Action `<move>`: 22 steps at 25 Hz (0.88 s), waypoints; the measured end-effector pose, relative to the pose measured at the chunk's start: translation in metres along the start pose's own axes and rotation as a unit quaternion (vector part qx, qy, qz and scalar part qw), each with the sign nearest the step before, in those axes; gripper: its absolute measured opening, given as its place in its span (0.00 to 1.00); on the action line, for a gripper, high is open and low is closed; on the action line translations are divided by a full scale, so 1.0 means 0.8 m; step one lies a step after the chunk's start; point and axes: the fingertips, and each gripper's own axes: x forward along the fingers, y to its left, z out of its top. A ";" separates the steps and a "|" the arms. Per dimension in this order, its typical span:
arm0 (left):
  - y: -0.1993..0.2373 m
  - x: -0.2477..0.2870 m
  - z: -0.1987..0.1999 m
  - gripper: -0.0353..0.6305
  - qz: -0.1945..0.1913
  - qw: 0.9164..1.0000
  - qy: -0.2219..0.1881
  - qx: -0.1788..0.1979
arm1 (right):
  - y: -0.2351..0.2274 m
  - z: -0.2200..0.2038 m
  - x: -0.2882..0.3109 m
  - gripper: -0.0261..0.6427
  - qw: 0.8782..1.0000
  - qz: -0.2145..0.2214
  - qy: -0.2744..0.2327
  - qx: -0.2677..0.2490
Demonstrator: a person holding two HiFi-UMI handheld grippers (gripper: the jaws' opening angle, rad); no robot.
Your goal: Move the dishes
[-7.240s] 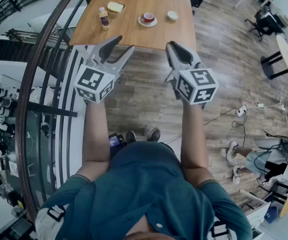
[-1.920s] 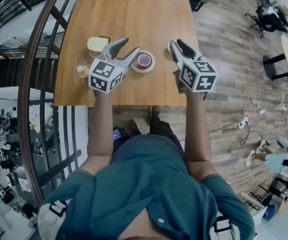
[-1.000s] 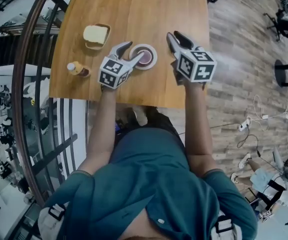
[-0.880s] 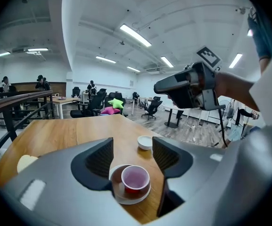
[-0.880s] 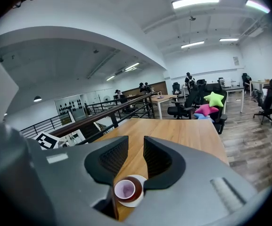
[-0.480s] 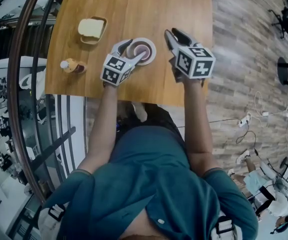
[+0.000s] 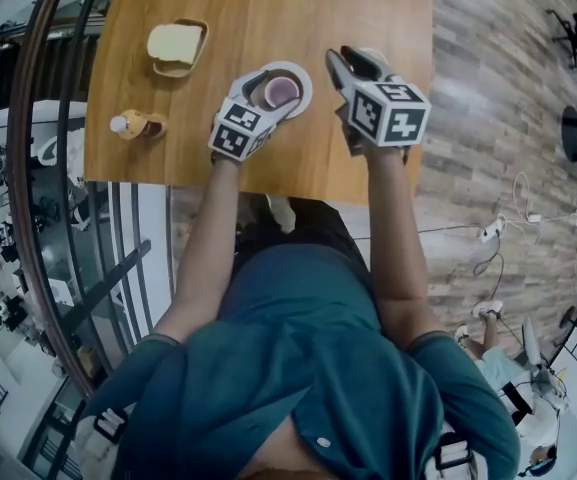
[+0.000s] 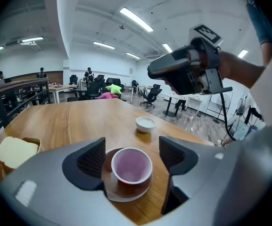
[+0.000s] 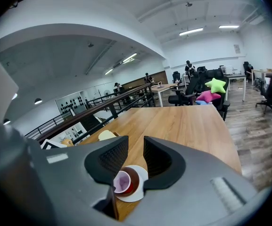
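**Left gripper open around a cup on a wooden table**

Between the released jaws of the left gripper, a small cup with a pale pink inside and a red outside, upright on a white saucer. One ribbed pad on each side of the cup, both close to it, a thin gap visible on either side. No grasp yet.

From the head view, the same left gripper reaching over the near part of the table, its jaws framing the cup and overlapping the saucer.

Just to the right, the right gripper, held above the table beside the saucer. In its own view, jaws of the right gripper parted by a narrow slot with nothing gripped in it; below the slot, the cup and saucer on the table.

Farther out in the left gripper view, a small white bowl beyond the cup, apart from it, on the bare wood of the table. At the left edge, a slice of bread in a shallow wooden dish; same bread well to the left of the cup in the head view. Near the table's left edge, a small bottle, lying on its side.

Around the table, a dark railing, wood-plank flooring and an open office with desks and chairs.
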 end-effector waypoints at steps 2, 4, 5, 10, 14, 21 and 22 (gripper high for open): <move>-0.001 0.006 -0.006 0.59 0.000 1.000 0.005 0.004 | -0.003 -0.006 0.004 0.17 1.000 0.001 0.004 0.004; -0.001 0.012 -0.014 0.61 0.000 1.000 0.012 0.007 | -0.005 -0.011 0.007 0.17 1.000 0.002 0.009 0.007; -0.002 0.014 -0.019 0.61 -0.001 1.000 0.019 0.007 | -0.006 -0.014 0.009 0.17 1.000 0.002 0.010 0.008; -0.003 0.026 -0.039 0.62 0.001 0.999 0.045 0.009 | -0.012 -0.024 0.018 0.17 1.000 0.003 0.019 0.014; -0.003 0.032 -0.050 0.62 0.004 0.999 0.053 0.005 | -0.015 -0.028 0.022 0.17 1.000 0.003 0.022 0.015; -0.001 0.032 -0.058 0.54 0.011 0.998 0.054 -0.002 | -0.016 -0.038 0.027 0.17 0.999 0.005 0.028 0.019; -0.001 0.032 -0.058 0.54 0.012 0.999 0.053 -0.003 | -0.017 -0.039 0.027 0.17 0.999 0.006 0.029 0.020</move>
